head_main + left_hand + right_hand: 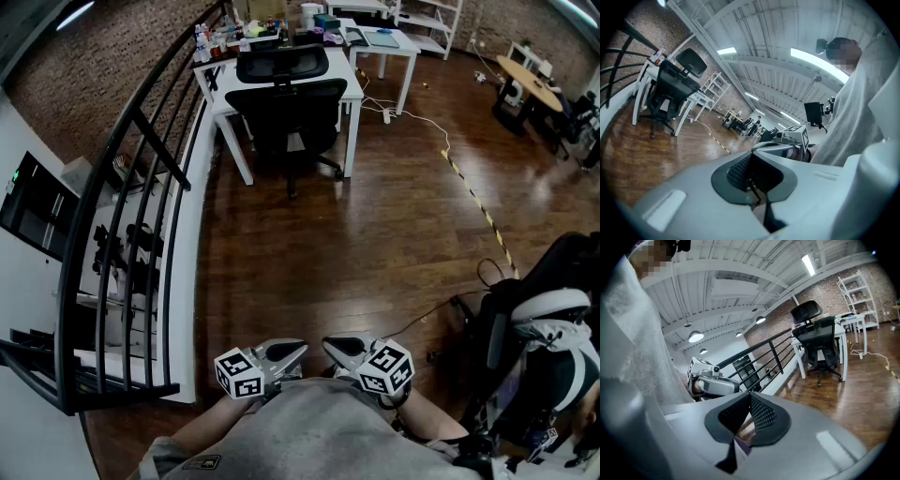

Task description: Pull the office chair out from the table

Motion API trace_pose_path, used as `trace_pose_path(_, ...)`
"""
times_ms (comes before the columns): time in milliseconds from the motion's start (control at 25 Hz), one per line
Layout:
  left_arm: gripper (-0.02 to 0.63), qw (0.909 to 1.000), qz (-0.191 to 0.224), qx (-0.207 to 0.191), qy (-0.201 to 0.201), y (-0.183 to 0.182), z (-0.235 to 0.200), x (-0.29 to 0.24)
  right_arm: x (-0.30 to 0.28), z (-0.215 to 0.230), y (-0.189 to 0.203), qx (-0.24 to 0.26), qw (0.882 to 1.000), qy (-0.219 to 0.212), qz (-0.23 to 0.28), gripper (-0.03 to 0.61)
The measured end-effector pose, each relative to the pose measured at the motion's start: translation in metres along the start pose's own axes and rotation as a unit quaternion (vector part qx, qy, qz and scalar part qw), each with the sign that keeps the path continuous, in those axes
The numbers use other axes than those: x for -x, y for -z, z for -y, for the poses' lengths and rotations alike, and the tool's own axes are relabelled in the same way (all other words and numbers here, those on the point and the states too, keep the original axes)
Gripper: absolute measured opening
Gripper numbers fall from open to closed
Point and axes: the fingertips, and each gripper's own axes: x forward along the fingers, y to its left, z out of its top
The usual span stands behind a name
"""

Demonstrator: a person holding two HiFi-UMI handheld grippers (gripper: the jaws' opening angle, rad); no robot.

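Left tool (298, 348) and right tool (330, 345), both clenched empty; chair (286, 105) is seen tucked at the distant tabletop (351, 86), seat hidden.

Dim, cool indoor light. Ceiling strip lights (815, 63) glare white in both gripper views and lay a soft sheen on the wooden floor (394, 225). The office chair (286, 108) reads as a dark, low-detail mass. Fisheye bending curves the railing (66, 319); gripper-view corners go black.
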Motion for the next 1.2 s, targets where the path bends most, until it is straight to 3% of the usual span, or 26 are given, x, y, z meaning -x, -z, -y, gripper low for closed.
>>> trace_pose_path(320, 0.000, 0.9951, 0.041, -0.087, -0.025, -0.066, 0.003, -0.046, 0.013, 0.027, -0.066, 0.096, 0.995, 0.020, 0.033, 0.006)
trace_pose_path(600, 0.000, 0.9865, 0.068, -0.132, -0.070, -0.119, -0.014, -0.058, 0.025, 0.065, -0.109, 0.110, 0.992, 0.041, 0.056, 0.006)
trace_pose_path(920, 0.000, 0.9807, 0.077, -0.169, -0.062, -0.186, -0.088, -0.076, -0.020, 0.127, -0.157, 0.111, 0.990, 0.067, 0.061, 0.006)
trace_pose_path(1200, 0.000, 0.9800, 0.064, -0.186, -0.028, -0.260, -0.176, -0.080, -0.089, 0.193, -0.226, 0.104, 0.987, 0.105, 0.067, 0.006)
